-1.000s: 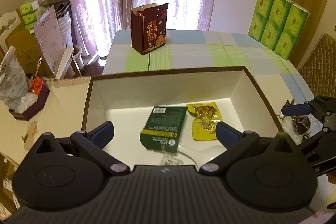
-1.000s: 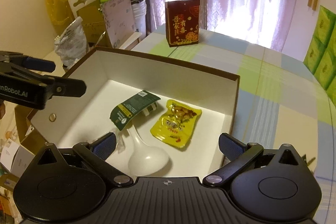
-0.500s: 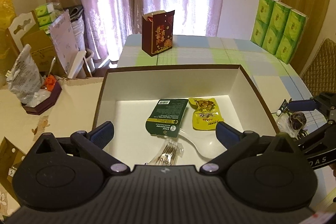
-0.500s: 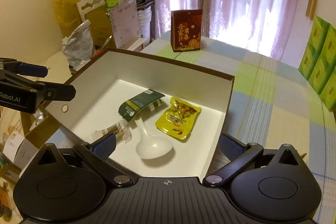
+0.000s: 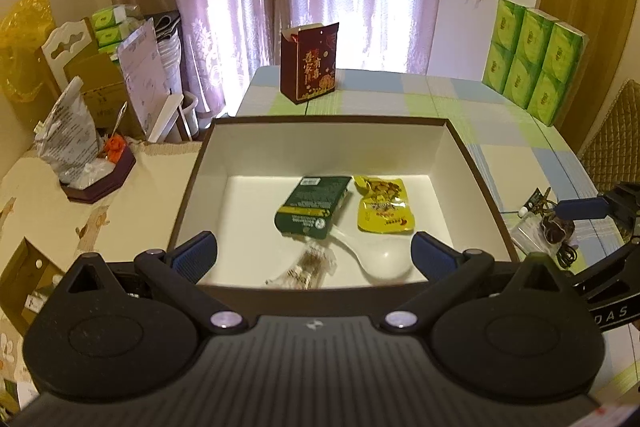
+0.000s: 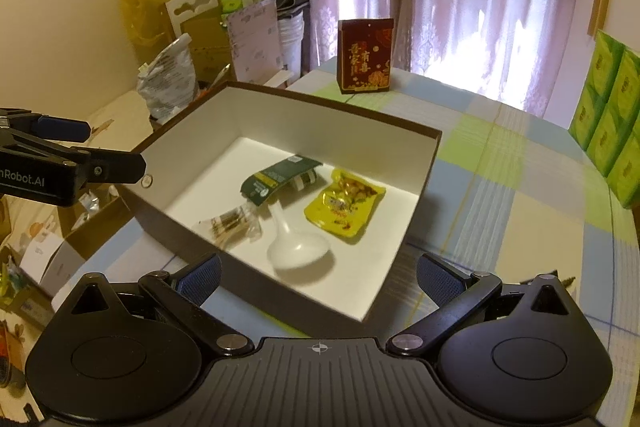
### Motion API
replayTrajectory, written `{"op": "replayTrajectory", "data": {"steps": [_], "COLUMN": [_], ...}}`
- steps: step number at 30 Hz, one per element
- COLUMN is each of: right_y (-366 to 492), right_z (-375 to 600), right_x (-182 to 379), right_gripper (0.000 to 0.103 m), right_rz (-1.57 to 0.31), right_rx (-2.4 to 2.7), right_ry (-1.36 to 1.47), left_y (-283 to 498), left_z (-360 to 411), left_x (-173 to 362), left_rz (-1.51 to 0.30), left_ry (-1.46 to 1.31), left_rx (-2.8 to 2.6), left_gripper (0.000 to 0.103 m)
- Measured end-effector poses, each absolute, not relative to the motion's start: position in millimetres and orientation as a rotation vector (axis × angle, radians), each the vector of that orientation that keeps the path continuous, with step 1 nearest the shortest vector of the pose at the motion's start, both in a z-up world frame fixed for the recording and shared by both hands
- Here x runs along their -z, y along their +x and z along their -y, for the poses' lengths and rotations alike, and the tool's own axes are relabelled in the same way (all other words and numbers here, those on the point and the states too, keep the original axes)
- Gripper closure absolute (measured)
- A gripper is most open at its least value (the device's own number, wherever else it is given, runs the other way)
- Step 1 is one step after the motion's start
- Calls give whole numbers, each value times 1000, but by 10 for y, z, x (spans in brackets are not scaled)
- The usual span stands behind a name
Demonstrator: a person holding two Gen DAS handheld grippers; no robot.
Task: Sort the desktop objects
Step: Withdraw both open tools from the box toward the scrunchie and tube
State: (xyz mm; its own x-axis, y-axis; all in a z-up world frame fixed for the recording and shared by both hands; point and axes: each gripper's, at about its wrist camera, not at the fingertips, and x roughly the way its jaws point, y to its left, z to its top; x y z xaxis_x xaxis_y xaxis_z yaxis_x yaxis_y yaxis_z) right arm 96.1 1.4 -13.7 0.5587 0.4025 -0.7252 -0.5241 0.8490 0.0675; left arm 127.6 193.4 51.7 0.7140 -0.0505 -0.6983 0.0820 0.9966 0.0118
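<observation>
Looking through the left wrist camera, I have my left gripper hanging over the near wall of the open box, its fingers spread wide with nothing between them. Inside the box lie four things already gathered: a green packet at its centre, a yellow snack pouch just beside that on the right, a white spoon with its handle tucked under the packet's near edge, and a clear wrapped bundle against the near wall. I judge they sit loose because they were simply dropped in, not arranged. To the right of the box, on the desk, a small clutter of keys and a clear bag remains outside, with the right gripper's blue pad showing above it.

Switching to the right wrist camera, my right gripper sits off the box's near right corner, fingers released and empty. The box appears skewed from this side, the same four items on its white floor. The left gripper reaches in from the box's left side, held clear of the rim. A red gift bag stands upright beyond the box's far wall. The remaining clutter is barely visible at the frame's right edge, so I would turn there next.
</observation>
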Motion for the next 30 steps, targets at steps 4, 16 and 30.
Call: {"op": "replayTrajectory", "data": {"steps": [4,16,30], "right_y": [888,758,627], "right_z": [63,177,426], "right_x": [144,180,217], "right_gripper": [2,2,2], "right_rz": [-817,-829,-833], "right_rx": [-564,-624,-662], "right_ry": [-169,-183,-201], "left_y": [1178,943,727], "left_z": [-1860,-1665,-1380], "left_x": [-481,-393,-318], "left_rz": [-790,-826,-846], "left_ry": [39,36,29], "left_rx": [62,19,-7], "left_gripper": [1,1,1]}}
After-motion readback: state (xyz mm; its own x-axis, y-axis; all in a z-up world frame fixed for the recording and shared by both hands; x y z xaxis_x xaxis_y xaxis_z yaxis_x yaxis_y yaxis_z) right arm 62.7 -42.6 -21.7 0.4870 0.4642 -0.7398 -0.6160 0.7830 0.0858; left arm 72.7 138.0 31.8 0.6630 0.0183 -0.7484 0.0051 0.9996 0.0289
